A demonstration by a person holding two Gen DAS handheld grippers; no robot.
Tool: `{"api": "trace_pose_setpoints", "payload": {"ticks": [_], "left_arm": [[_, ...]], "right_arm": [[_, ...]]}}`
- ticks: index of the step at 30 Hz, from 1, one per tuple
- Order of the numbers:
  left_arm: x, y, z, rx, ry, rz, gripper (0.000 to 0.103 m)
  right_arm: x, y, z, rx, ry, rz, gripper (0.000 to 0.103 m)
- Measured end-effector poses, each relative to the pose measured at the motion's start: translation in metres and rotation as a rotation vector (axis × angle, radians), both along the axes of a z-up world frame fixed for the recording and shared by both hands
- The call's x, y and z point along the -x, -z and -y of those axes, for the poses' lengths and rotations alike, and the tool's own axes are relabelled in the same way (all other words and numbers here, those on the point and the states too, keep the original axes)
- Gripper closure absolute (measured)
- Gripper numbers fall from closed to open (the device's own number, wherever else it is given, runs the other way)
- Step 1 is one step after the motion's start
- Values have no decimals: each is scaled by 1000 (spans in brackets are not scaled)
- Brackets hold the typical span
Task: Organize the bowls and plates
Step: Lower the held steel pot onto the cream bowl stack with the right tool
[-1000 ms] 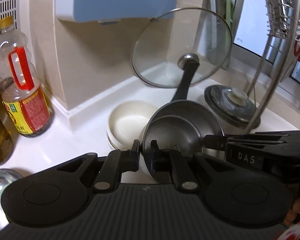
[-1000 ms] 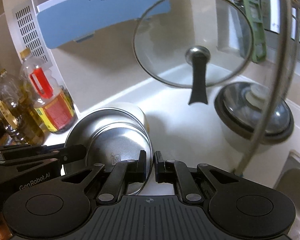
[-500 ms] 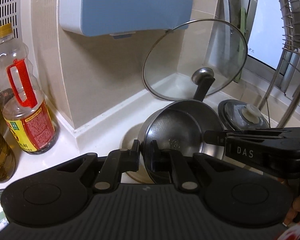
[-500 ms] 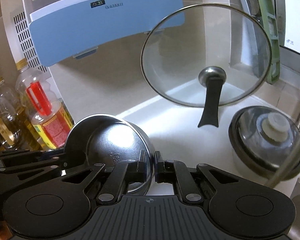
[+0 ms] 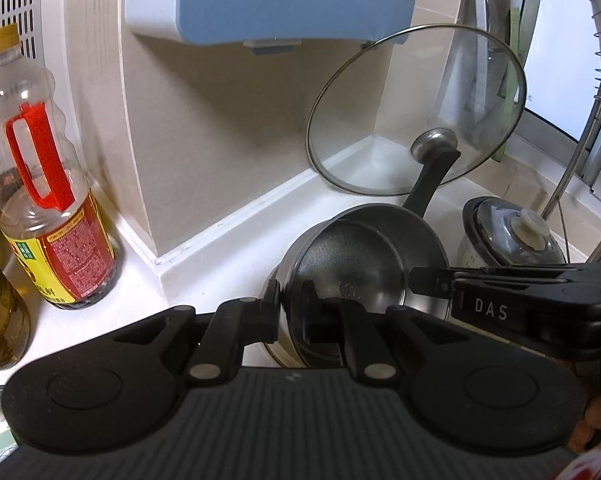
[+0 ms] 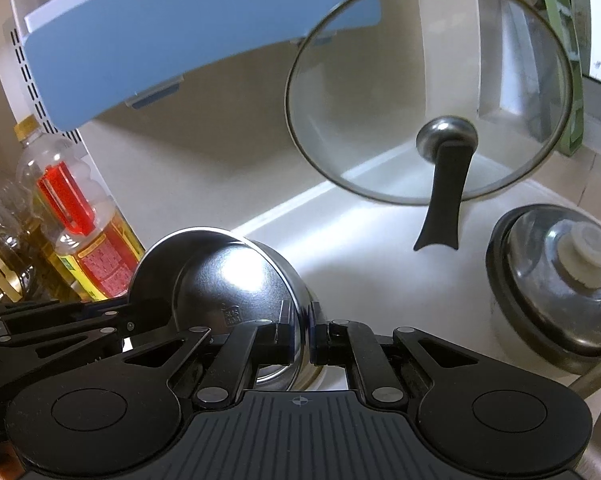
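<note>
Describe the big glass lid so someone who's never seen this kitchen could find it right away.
Find the blue appliance on the beige wall; below and right of it, in the counter's back corner, the glass lid leans upright. Unlike the smaller lidded pot beside it, it is see-through, steel-rimmed, with a long black handle.

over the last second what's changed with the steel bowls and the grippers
Both grippers have lifted the steel bowls up off the white bowls on the counter; those have dropped out of view. The left gripper and right gripper stay clamped on opposite rims. The glass lid, oil bottle and covered pot haven't moved.
</note>
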State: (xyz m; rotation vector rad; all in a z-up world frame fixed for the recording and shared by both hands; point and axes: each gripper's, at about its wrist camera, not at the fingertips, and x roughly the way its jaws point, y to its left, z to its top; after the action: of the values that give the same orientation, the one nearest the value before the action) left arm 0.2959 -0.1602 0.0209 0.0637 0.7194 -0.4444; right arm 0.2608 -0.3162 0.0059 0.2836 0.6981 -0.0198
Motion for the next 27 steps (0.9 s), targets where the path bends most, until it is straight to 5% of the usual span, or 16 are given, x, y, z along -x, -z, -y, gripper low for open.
{"api": "trace_pose_setpoints", "payload": {"ticks": [27], "left_arm": [[-28,24,-1,1,7,-89,91]], "right_arm": [[-20,22,4,-20,41,-77,96]]}}
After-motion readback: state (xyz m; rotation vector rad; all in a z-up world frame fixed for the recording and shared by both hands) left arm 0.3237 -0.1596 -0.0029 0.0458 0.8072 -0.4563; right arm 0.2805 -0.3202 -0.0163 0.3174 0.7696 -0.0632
